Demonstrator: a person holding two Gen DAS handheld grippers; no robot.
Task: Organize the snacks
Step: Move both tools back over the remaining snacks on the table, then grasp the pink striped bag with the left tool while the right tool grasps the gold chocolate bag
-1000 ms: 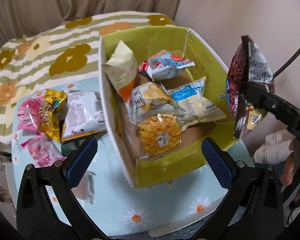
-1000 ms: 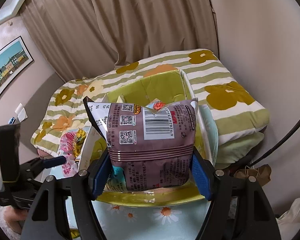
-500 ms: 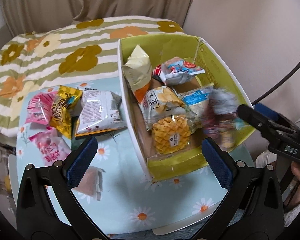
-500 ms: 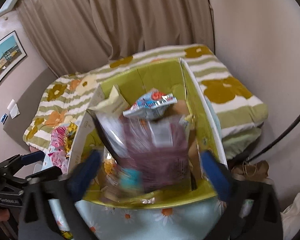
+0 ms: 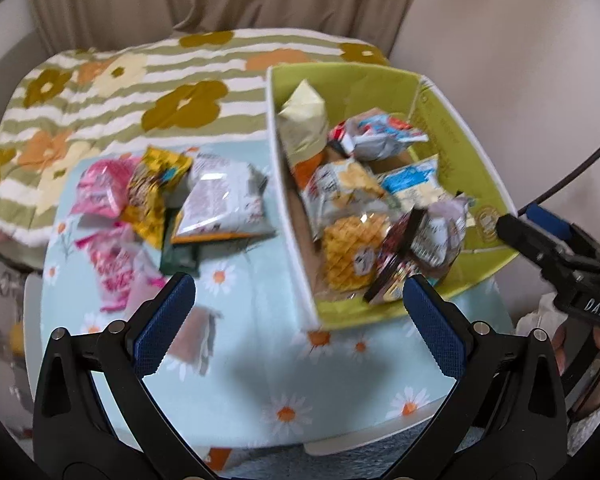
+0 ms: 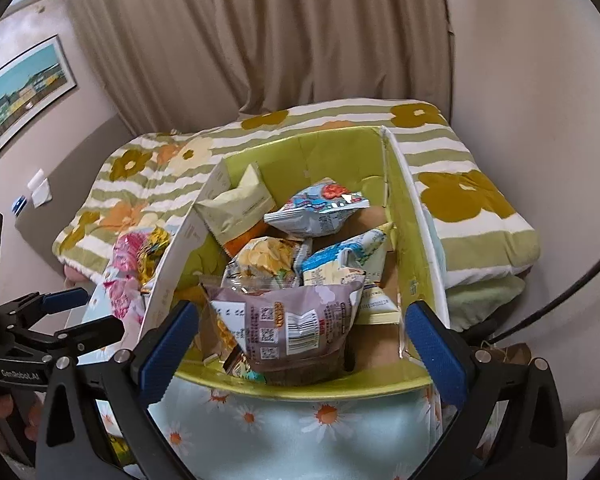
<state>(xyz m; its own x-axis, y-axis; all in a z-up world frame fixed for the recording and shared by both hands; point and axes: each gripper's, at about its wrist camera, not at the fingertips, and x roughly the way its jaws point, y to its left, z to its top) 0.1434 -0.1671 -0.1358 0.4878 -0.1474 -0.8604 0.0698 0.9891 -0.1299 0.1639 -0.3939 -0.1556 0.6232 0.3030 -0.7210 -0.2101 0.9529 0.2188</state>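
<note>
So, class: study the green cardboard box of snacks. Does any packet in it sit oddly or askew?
Yes. The mauve foil packet at the near end of the green cardboard box stands tilted on edge, barcode outward, propped against the other snacks rather than lying flat. Both grippers are open and clear of it.

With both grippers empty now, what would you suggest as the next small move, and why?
Probably send the left gripper to the white snack packet nearest the green box. The purple bag already lies in the box, the right gripper stands open above it, and the left gripper is open, with several packets on the table beyond it.
</note>
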